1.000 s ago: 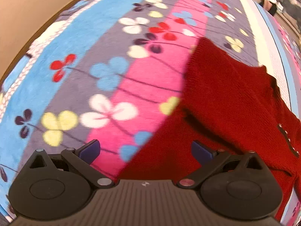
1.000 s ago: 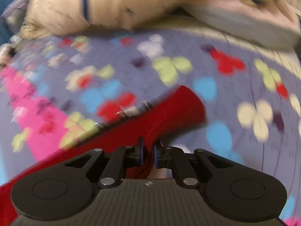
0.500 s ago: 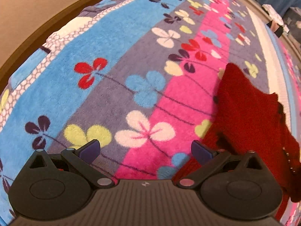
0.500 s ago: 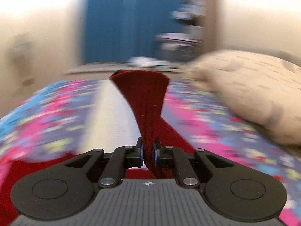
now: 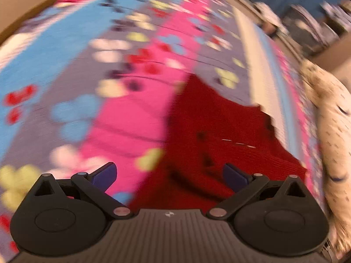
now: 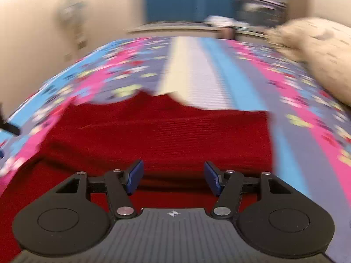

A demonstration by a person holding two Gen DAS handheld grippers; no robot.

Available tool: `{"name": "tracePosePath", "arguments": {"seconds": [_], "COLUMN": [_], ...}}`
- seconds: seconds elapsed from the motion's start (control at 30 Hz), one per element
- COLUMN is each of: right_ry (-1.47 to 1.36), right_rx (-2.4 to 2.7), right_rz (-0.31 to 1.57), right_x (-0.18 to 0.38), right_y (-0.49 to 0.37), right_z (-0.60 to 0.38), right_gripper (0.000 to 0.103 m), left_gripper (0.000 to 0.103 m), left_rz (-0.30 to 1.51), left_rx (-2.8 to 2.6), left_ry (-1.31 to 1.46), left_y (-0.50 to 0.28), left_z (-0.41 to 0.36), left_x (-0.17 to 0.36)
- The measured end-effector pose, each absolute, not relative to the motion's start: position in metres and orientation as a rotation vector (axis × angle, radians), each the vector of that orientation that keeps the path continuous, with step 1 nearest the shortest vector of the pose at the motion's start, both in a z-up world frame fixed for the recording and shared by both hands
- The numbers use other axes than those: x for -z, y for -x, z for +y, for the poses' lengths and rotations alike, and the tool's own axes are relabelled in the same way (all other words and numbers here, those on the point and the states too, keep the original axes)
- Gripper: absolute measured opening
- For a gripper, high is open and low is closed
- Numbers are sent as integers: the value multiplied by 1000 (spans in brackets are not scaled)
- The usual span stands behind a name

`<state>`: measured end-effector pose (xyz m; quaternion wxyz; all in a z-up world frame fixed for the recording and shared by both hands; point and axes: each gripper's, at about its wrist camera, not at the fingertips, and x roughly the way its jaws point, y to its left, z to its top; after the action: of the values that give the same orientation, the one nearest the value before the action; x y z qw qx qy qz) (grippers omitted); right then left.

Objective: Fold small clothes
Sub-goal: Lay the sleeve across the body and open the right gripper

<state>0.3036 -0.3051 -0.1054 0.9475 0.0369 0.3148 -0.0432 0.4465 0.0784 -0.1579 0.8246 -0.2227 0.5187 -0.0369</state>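
**Sleeve let go: the right-side fold is laid, both grippers are free**

Start at your left gripper. Its view has swung back toward the red sweater compared with half a second ago, when it looked mostly at bare floral blanket. The motion blur says you are mid-sweep. Its jaws are spread wide, as they were throughout, and nothing is between them. The right-hand pad hangs over the knit, the left-hand one over the pink stripe; whether either touches the cloth cannot be told.

Now your right gripper. Half a second ago it was pinched tight on a lifted red sleeve, held up in the air. Now the jaws stand well apart and hold nothing, and the sweater lies spread on the blanket directly ahead, with a soft ridge of knit running just beyond the pads. You have probably carried the sleeve over the body and dropped it there, so one sleeve fold looks done.

The sweater lies between the two grippers, with the beige pillow well off to its right. The left sleeve is likely your next grasp.
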Motion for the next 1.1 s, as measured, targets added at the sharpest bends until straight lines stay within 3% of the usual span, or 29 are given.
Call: {"name": "tracePosePath", "arguments": {"seconds": [0.2,0.37,0.47,0.57,0.63,0.67,0.7,0.8,0.87,0.93,0.97,1.0,1.1], "right_ry": [-197,-167,-126,-122,-119,-121,-126,-133,-131,-132,-134,-135,-128], "right_rx": [161,102,89,80,86,91,93,97,99,102,102,102,102], "right_rz": [636,637,624,632,632,633,632,627,623,622,623,624,626], "right_x": [128,141,140,141,143,143,143,143,141,141,141,141,140], "right_y": [-281,-290,-293,-298,-301,-302,-303,-305,-306,-307,-308,-308,-307], "right_z": [-349,-325,-318,-318,-319,-320,-321,-323,-324,-325,-326,-326,-326], "right_gripper": [61,60,60,60,59,59,59,59,59,59,59,59,59], "left_gripper": [102,100,94,64,24,18,0,3,15,45,51,55,55], "left_rz": [1143,1177,1176,1141,1108,1092,1082,1106,1078,1060,1068,1083,1145], "left_rx": [151,138,128,98,81,85,109,152,183,216,229,224,204], "left_ry": [371,301,270,160,89,74,85,201,217,242,238,221,187], "left_y": [-492,-515,-517,-513,-509,-508,-507,-511,-514,-518,-522,-526,-532], "left_z": [24,-4,-12,-21,-21,-19,-14,4,8,6,2,-3,-12], "left_x": [167,185,191,188,183,180,175,166,160,158,162,167,188]}}
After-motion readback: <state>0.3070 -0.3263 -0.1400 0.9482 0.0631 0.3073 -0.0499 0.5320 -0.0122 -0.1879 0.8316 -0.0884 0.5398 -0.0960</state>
